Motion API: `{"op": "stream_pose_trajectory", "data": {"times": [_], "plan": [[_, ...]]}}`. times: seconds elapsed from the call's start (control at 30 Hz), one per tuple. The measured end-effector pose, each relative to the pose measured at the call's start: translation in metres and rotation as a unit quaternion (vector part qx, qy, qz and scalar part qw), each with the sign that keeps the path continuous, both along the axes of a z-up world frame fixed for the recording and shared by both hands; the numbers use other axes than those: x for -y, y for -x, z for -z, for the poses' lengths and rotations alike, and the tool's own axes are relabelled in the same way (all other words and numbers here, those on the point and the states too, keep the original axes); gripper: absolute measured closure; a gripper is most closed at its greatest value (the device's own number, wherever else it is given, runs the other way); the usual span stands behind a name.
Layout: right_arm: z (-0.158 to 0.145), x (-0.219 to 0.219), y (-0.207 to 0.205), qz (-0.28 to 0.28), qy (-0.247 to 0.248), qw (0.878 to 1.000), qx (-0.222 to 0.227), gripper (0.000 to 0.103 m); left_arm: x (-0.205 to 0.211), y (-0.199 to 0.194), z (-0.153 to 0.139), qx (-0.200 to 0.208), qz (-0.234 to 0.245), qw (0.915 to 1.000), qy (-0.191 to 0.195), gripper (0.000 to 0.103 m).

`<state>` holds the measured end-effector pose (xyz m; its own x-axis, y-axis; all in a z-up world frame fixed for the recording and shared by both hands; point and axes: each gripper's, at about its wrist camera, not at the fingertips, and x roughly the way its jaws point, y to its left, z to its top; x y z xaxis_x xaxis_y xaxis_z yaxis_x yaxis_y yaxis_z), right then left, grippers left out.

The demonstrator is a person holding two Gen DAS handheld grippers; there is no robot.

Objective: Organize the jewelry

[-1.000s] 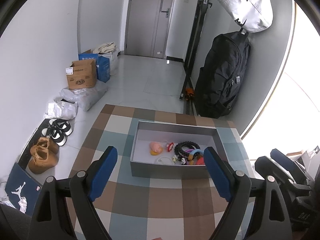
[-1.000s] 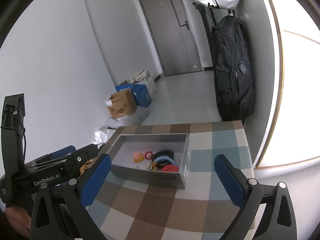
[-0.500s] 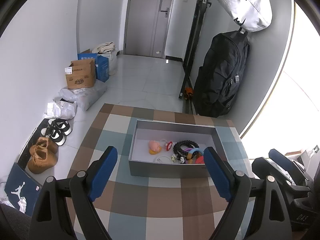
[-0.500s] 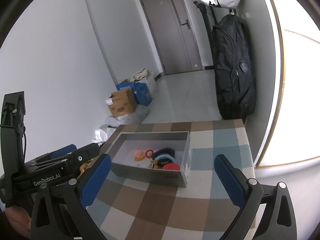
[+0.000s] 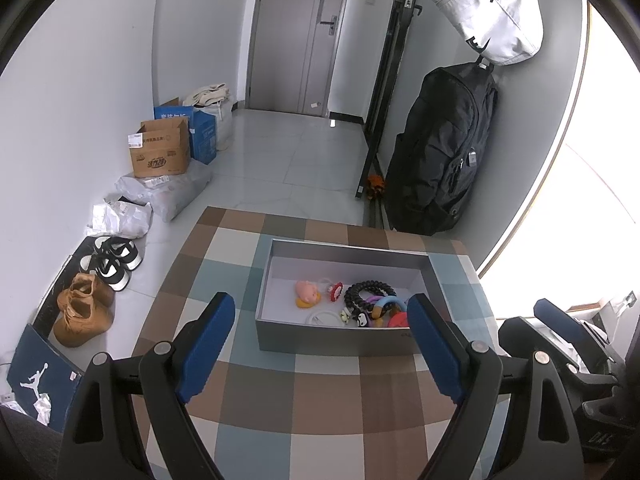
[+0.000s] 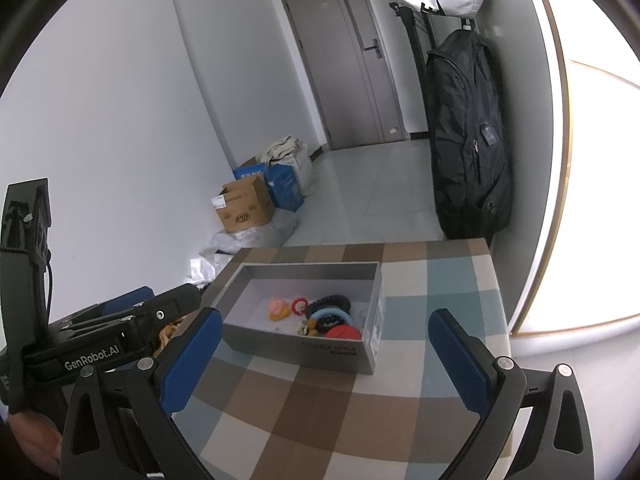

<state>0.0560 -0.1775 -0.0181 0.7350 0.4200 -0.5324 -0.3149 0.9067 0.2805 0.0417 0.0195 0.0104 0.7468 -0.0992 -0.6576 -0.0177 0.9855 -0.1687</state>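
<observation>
A grey open box (image 5: 332, 338) (image 6: 304, 350) stands on a checked table top (image 5: 320, 400). Inside lie a pink and orange trinket (image 5: 307, 293), a small red ring (image 5: 335, 290), a black beaded bracelet (image 5: 366, 293), a white ring (image 5: 322, 317), a blue and purple ring (image 5: 390, 305) and a red piece (image 6: 343, 333). My left gripper (image 5: 322, 344) hovers open in front of the box, nothing between its blue pads. My right gripper (image 6: 324, 356) is open too, on the near right of the box, and shows at the right edge of the left wrist view (image 5: 560, 324).
The table's far edge drops to a tiled floor. Shoes (image 5: 82, 312), a cardboard box (image 5: 160, 154), blue boxes and plastic bags line the left wall. A black backpack (image 5: 440, 152) and a white bag (image 5: 492, 8) hang at the right.
The view in both cameras has drifted slightly. Both grippers stay open and the jewelry in the box lies unmoved.
</observation>
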Motion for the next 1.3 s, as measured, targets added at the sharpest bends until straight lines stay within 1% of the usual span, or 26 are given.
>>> {"op": "stream_pose_trajectory", "data": {"times": [1.03,1.3], "plan": [[0.0013,-0.0008,-0.0010,-0.002,0.005,1.000,-0.002,0.000,-0.0030,-0.0019,0.0015,-0.007,0.004,1.0000,0.005,0.018],[0.0021,-0.0016,-0.0007,-0.002,0.007,1.000,-0.005,0.000,-0.0017,-0.0005,0.0015,0.005,0.006,1.0000,0.001,0.018]]}}
